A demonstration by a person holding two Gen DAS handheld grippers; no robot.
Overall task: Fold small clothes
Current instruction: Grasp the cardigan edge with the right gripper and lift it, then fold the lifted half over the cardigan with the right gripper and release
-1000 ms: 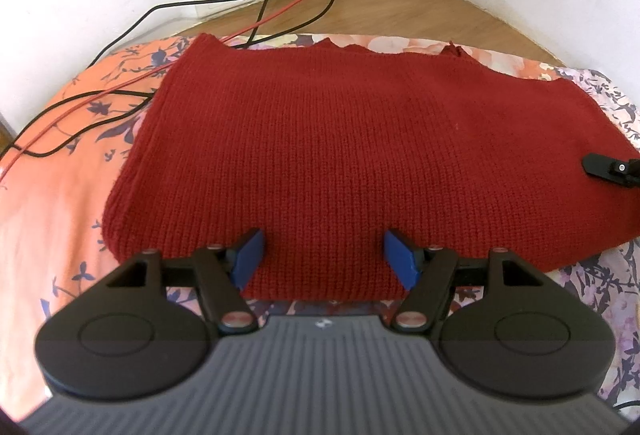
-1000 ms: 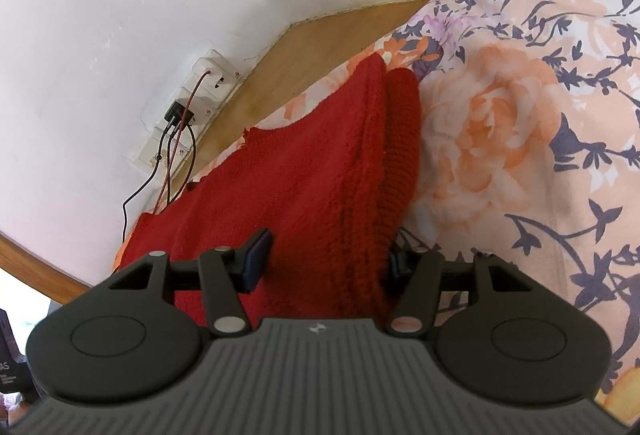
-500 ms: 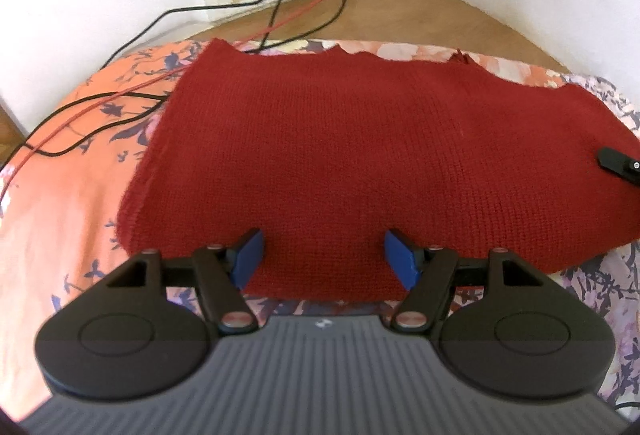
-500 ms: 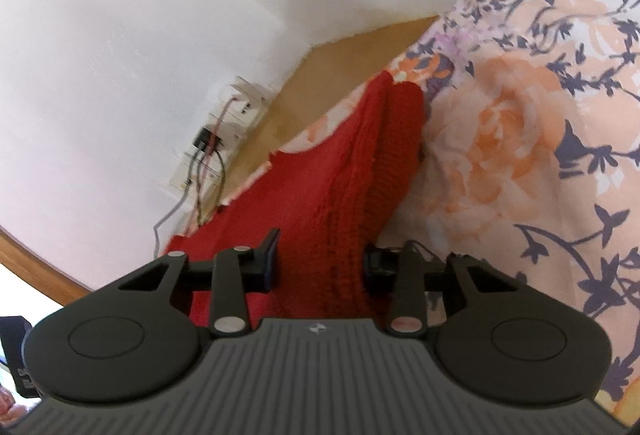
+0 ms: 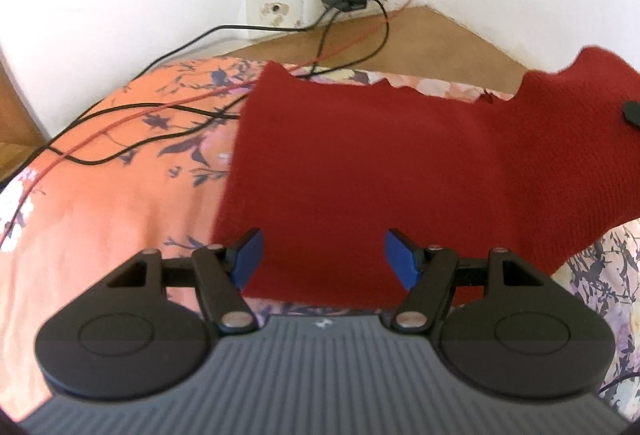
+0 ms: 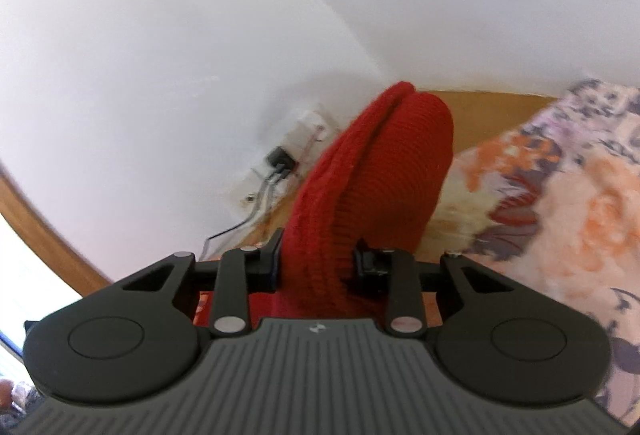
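Red knit garment [image 5: 380, 171] lies across the bed [image 5: 100, 203], its right end lifted off the floral sheet. My right gripper [image 6: 316, 263] is clenched on that bunched end; my left gripper [image 5: 322, 259] hovers released over the near hem. Next, I reckon, carry the end across leftward.

The right hand-held gripper [image 6: 316, 267] has lifted the sweater's [image 5: 400, 171] end.
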